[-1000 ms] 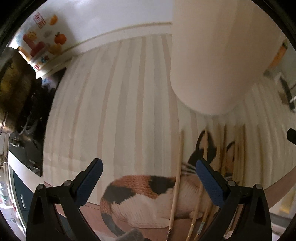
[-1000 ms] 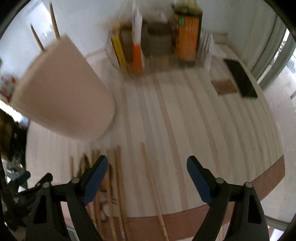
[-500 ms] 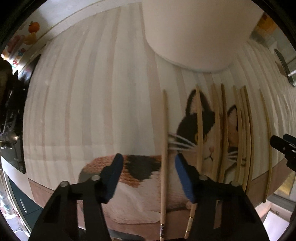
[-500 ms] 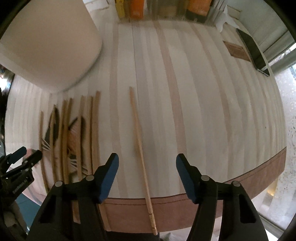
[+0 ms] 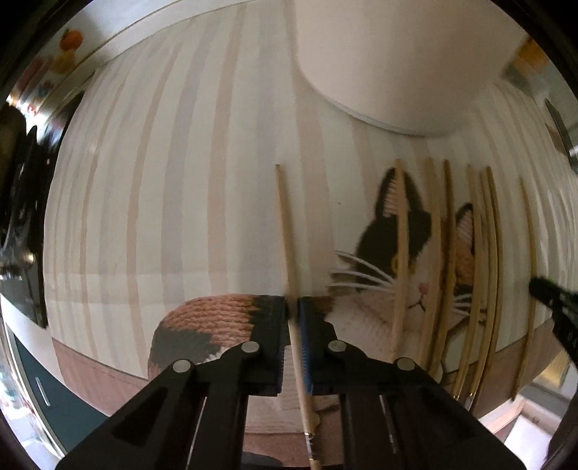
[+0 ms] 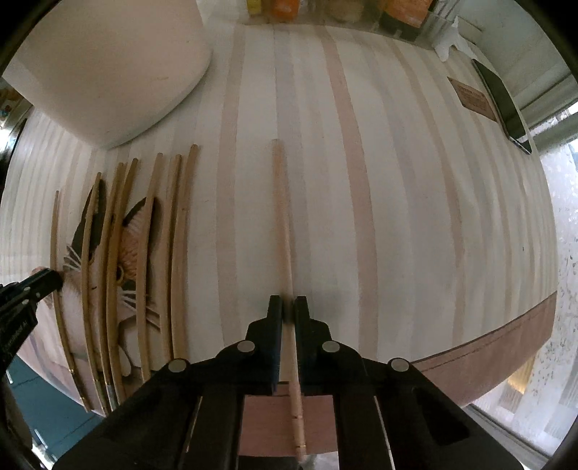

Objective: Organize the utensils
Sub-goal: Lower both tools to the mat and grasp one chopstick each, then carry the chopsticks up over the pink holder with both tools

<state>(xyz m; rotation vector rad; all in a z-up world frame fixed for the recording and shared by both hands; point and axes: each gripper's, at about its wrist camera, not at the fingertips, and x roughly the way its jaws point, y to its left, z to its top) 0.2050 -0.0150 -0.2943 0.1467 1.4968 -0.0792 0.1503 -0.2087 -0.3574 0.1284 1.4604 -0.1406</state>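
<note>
The white holder point(image 5: 393, 61) stands on the striped cloth point(image 5: 162, 180), beyond the far ends of the chopsticks; its mouth is out of frame, so what is in it cannot be told. In the right view the holder point(image 6: 104, 68) sits at upper left, apart from every stick.

The left gripper point(image 5: 293, 307) has its jaws pinched narrow on one chopstick point(image 5: 287, 231), which runs straight ahead from between the fingers, its decorated end trailing back under the gripper. To its right a row of chopsticks point(image 5: 439, 253) lies side by side across the cat picture point(image 5: 383, 267) on the cloth, all pointing toward the holder.

The right gripper point(image 6: 288, 307) is likewise closed tight on a single pale chopstick point(image 6: 281, 217), lying alone on the stripes, well to the right of the row point(image 6: 151, 253). The left gripper's tip point(image 6: 43, 280) shows at that view's left edge, beside the outermost stick.

Along the far edge stand orange and yellow packages point(image 6: 285, 5). A phone point(image 6: 502, 105) and a small brown card point(image 6: 473, 97) lie at the far right, near the window
</note>
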